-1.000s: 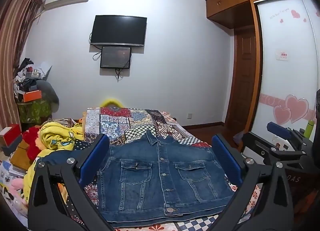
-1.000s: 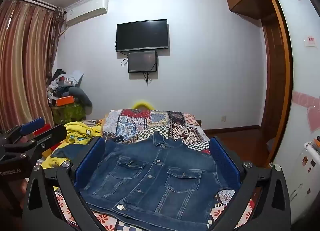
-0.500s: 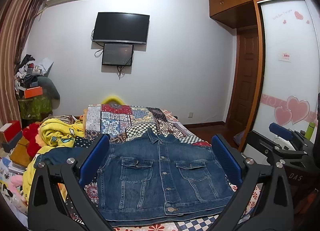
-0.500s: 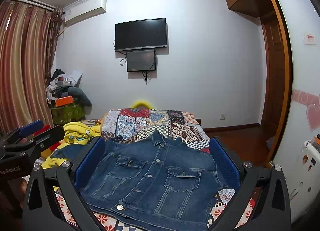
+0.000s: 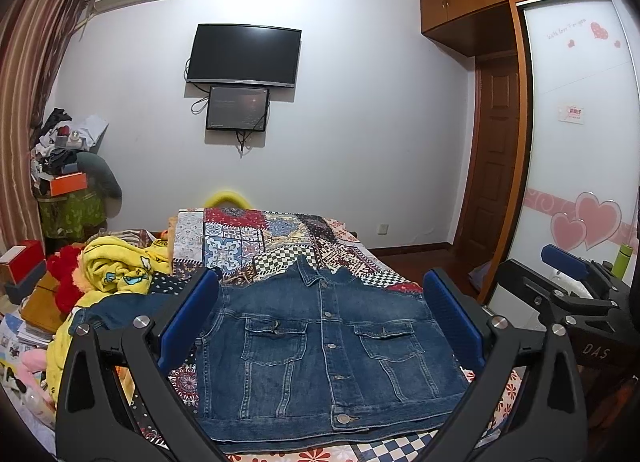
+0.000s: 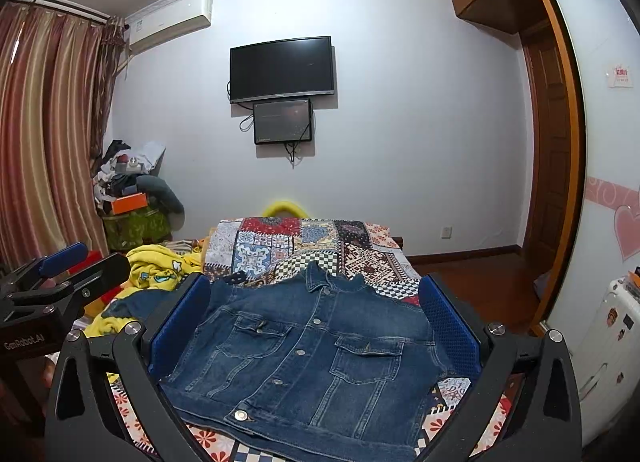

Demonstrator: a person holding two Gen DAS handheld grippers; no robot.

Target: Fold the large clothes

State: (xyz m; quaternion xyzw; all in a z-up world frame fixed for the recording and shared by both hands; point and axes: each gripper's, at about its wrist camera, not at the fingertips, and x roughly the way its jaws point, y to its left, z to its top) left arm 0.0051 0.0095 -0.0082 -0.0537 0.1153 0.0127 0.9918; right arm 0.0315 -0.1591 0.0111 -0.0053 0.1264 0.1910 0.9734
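Note:
A blue denim jacket lies front-up and buttoned on the patchwork bed cover, collar toward the far wall; one sleeve trails off to the left. My left gripper hovers open above and in front of it, holding nothing. In the right wrist view the same denim jacket spreads below my right gripper, which is also open and empty. Each view catches the other gripper at its edge: the right gripper at the right, the left gripper at the left.
A yellow garment heap and red plush sit left of the jacket. Cluttered stand and curtains are at the far left. A TV hangs on the far wall; wardrobe door stands to the right.
Both views have shifted slightly, with the left gripper tilting a little lower; the jacket lies unmoved and both grippers stay open.

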